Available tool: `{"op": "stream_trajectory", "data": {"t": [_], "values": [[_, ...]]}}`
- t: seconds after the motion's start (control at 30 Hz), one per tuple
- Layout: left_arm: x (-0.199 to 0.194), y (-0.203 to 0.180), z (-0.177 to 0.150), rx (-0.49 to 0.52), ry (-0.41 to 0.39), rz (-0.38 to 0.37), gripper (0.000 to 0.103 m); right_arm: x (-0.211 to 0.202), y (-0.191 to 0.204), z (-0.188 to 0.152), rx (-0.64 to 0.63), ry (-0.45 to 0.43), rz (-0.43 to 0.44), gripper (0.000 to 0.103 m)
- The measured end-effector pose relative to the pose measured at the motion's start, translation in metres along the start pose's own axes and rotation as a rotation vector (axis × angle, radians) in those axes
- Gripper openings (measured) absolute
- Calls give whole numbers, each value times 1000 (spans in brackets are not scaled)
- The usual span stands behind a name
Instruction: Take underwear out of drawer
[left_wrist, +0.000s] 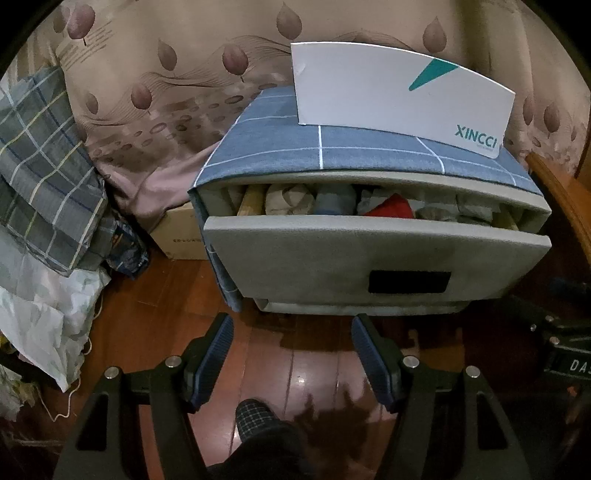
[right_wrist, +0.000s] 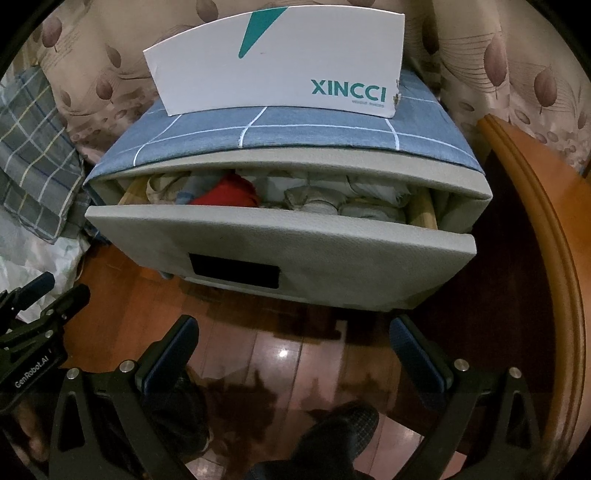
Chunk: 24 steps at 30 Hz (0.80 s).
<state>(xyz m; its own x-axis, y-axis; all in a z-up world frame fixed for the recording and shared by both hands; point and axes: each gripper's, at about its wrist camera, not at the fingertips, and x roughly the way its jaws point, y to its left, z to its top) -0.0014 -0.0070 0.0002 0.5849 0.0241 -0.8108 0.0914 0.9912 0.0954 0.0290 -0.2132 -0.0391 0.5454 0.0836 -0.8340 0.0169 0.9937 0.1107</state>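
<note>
A grey fabric drawer (left_wrist: 295, 254) (right_wrist: 332, 254) stands partly pulled out of a blue checked fabric cabinet (left_wrist: 369, 155) (right_wrist: 295, 136). Folded underwear lies inside, among it a red piece (left_wrist: 391, 206) (right_wrist: 229, 192) and grey and beige pieces (left_wrist: 288, 199) (right_wrist: 317, 201). The drawer front has a dark handle slot (left_wrist: 410, 282) (right_wrist: 234, 271). My left gripper (left_wrist: 291, 325) is open and empty, held low over the floor in front of the drawer. My right gripper (right_wrist: 293, 326) is open and empty, likewise below the drawer front.
A white XINCCI box (left_wrist: 399, 92) (right_wrist: 280, 62) stands on the cabinet. A bed with leaf-print cover (left_wrist: 155, 110) lies behind and left, with a plaid blanket (left_wrist: 44, 166). A wooden furniture edge (right_wrist: 535, 221) curves at right. A cardboard box (left_wrist: 177, 236) sits on the wood floor (left_wrist: 314, 369).
</note>
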Motion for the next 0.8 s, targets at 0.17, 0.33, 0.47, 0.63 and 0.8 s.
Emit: {"op": "stream_trajectory", "data": {"t": [0.17,0.33,0.47,0.63,0.8], "values": [[-2,1,0,24,-6,0,68,0,0,2,0,4,0,102],[-2,2,1,47,-4,-11,68,1,-2,3,2,11,-1,102],[-3,3,1,65,-4,-26,68,1,-2,3,5,12,0,102],[-4,1,2,98,-7,-24,68,1,-3,3,9,16,0,102],[-5,-3,5,156,-16,-28,68,1,-4,3,11,22,0,102]]}}
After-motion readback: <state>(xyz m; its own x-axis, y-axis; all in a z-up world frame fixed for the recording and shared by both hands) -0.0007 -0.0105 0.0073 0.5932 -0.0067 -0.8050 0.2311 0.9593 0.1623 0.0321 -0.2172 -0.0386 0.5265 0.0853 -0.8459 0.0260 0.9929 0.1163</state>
